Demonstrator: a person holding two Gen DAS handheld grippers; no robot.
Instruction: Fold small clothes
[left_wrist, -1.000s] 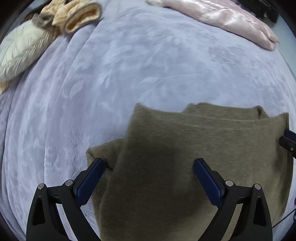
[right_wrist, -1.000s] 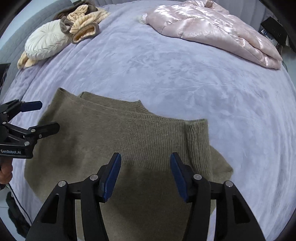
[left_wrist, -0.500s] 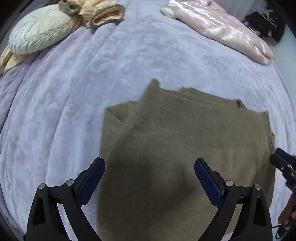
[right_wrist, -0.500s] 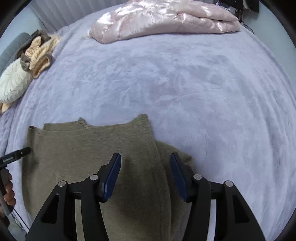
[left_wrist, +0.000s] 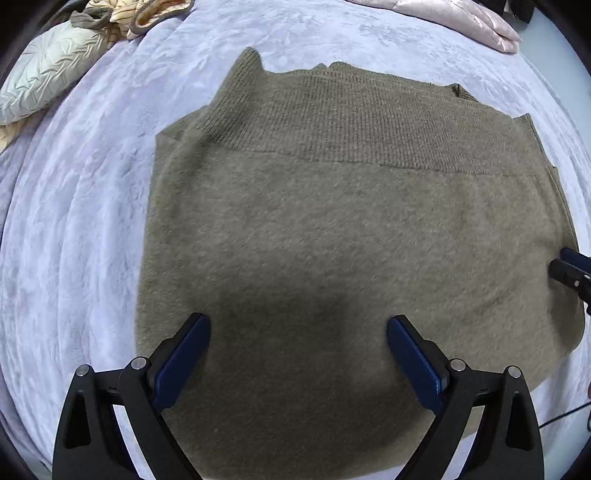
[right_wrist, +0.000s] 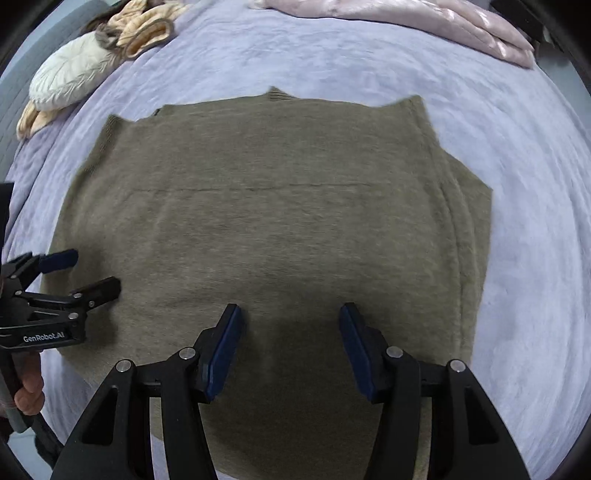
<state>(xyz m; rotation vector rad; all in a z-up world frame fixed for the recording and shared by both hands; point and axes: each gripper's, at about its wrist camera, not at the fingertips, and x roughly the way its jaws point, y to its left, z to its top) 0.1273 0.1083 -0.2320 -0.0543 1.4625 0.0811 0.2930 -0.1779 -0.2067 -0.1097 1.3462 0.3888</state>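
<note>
A: Where's the sweater sitting?

B: We're seeing the olive sweater (left_wrist: 332, 229) lying flat on the lavender bedspread (left_wrist: 74, 229), partly folded. A sleeve is lying doubled over along one side; in the right wrist view that's the right edge. The ribbed band is running across the far part, sharper in the left wrist view.

A: Tools?

B: We're hovering both over it, pointing steeply down. The left gripper (left_wrist: 298, 328) is standing wide open over the near part of the knit, with nothing between the blue pads. The right gripper (right_wrist: 289, 321) is sitting about half open, also holding nothing, with only fabric below. We can't tell whether either set of tips is touching the knit.

A: Anything crowding us?

B: Nothing is lying on the sweater itself. In the right wrist view, the left gripper (right_wrist: 83, 271) is reaching in over the sweater's left edge, with a hand (right_wrist: 27, 387) gripping its handle. The right gripper's tip is poking in at the right border of the left wrist view.

A: Other stuff?

B: A cream puffer piece (right_wrist: 70, 77) and a tan bundle (right_wrist: 144, 27) are sitting at the far left, well apart from the sweater. A pink satin jacket (right_wrist: 406, 16) is lying at the far right.
</note>
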